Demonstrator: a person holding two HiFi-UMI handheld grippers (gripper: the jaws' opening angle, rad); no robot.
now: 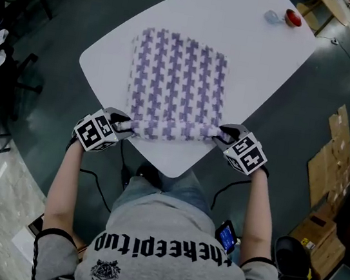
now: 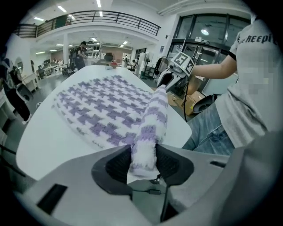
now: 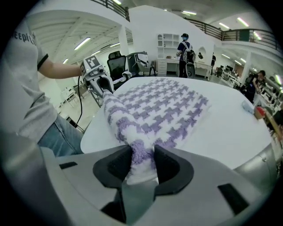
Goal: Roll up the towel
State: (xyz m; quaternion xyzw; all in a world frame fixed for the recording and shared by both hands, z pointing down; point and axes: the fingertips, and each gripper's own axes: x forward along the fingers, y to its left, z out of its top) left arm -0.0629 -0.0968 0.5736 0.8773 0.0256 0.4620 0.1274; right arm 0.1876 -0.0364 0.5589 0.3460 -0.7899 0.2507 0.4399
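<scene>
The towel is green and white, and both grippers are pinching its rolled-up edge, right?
Not quite: the towel is purple and white, not green, as the head view shows. The left gripper and the right gripper do pinch its rolled-up edge.

Red thing [image 1: 293, 17], blue thing [image 1: 272, 17], both unidentifiable

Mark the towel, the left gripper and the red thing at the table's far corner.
towel [image 1: 178, 81]: head view, on the flat, unrolled middle.
left gripper [image 1: 123, 126]: head view, midway between its fingertips, at the end of the rolled edge.
red object [image 1: 293, 17]: head view, on its centre.
</scene>
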